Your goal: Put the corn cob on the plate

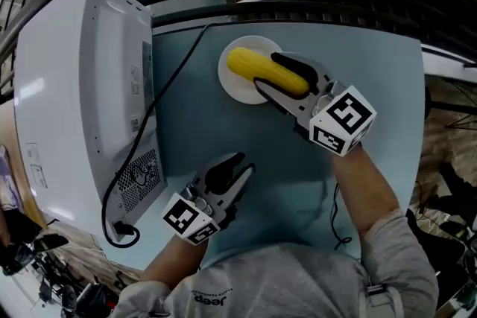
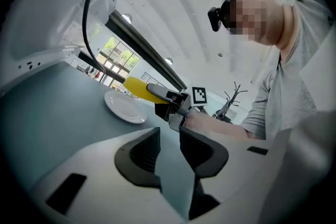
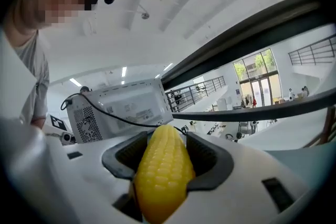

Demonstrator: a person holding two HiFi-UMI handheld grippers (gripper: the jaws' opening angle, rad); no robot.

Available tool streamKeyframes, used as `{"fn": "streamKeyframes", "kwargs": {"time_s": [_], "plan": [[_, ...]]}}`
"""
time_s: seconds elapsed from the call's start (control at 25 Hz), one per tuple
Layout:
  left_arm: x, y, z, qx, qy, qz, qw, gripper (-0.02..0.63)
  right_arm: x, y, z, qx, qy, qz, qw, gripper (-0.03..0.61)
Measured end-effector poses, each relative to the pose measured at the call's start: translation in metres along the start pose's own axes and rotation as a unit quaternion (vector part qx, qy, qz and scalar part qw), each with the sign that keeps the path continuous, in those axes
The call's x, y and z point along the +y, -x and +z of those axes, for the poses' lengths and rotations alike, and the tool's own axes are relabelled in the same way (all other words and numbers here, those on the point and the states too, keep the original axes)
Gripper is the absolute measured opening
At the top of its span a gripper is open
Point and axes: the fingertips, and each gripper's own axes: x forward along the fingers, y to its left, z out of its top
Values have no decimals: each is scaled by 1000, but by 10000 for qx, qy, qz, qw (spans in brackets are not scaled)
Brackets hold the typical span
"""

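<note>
- The right gripper's fingers (image 3: 209, 157) were clamped on the corn cob (image 3: 163, 176), one pad on each side, and the cob's blunt end stuck out past their tips.
- The left gripper's fingers (image 2: 142, 152) stood apart, with only bare table showing in the gap between them.
- In the head view, the right gripper (image 1: 266, 71) reached in from 4 o'clock of the white plate (image 1: 235, 91). It held the corn cob (image 1: 264, 71) over the plate's 2 o'clock part, the cob lying along the 10-to-4 o'clock line.
- From the left gripper view, the cob (image 2: 135, 86) sat at the far rim of the plate (image 2: 123, 108). Whether it touched the plate could not be told.
- The left gripper (image 1: 242, 164) was low over the grey-blue table (image 1: 223, 130), at 6 o'clock of the plate and well apart from it.
- A white microwave (image 1: 97, 86) stood at 9 o'clock of the table, its vented back turned inward, and a black cable (image 1: 165, 89) ran along beside it.
</note>
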Motion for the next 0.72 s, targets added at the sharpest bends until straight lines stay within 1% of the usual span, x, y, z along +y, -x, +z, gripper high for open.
{"fn": "streamKeyframes", "kwargs": {"time_s": [0.16,0.44,0.6,0.72], "plan": [[1,0,-2,16,-90,33,10000,129,0,-12,-2,150,435,-41,9989,244],[2,0,-5,66,-181,66,9998,127,0,-32,-10,441,923,-139,9947,244],[3,1,-5,52,-232,71,9997,126,-2,-37,-19,641,1120,-188,9915,244],[6,2,-9,78,-204,101,9997,126,-2,-38,-30,808,1167,-203,9897,244]]}}
